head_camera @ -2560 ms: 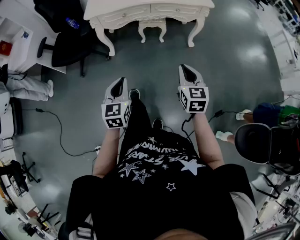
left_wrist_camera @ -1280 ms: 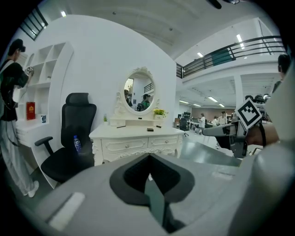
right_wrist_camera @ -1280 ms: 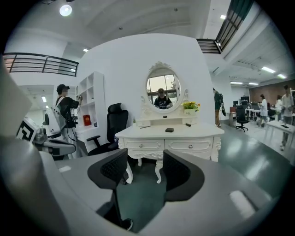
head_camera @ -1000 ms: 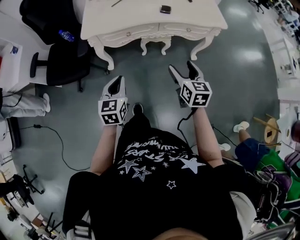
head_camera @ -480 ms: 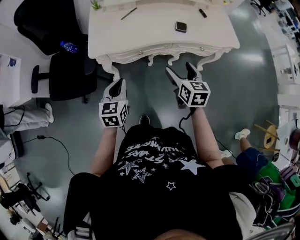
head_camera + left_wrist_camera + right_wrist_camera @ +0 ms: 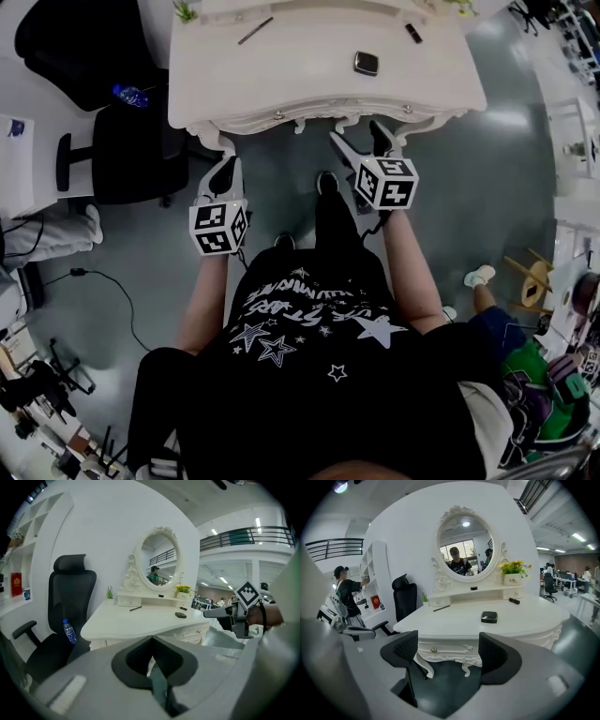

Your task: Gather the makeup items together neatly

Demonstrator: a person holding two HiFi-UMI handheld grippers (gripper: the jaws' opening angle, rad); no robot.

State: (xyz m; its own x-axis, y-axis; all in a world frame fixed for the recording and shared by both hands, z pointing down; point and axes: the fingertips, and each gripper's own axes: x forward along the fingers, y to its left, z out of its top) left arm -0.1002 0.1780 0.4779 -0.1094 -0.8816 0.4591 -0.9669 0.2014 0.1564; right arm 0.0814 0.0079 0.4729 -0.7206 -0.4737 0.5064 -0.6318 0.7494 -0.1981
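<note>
Since the makeup items lie on the white surface (image 6: pixel 309 94) and the 2 grippers are short of its front edge, the head view shows both held out low before the person. I judge this to be the approach, with nothing gathered yet. On top, 3 items lie well apart: a dark compact (image 6: pixel 366 63), a thin pencil (image 6: pixel 255 30) and a small dark tube (image 6: pixel 412 33).

Seen from the left gripper view, the left gripper (image 6: pixel 151 641) has its fingers pressed together on nothing; a black chair (image 6: pixel 70 602) with a water bottle (image 6: pixel 69 631) stands beside the surface.

Seen from the right gripper view, the right gripper (image 6: pixel 447 656) has just been opening its fingers, which now stand wide and empty, likely readied for the compact. An oval mirror (image 6: pixel 465 545) and a flower pot (image 6: pixel 513 579) stand at the back, against a white wall.
</note>
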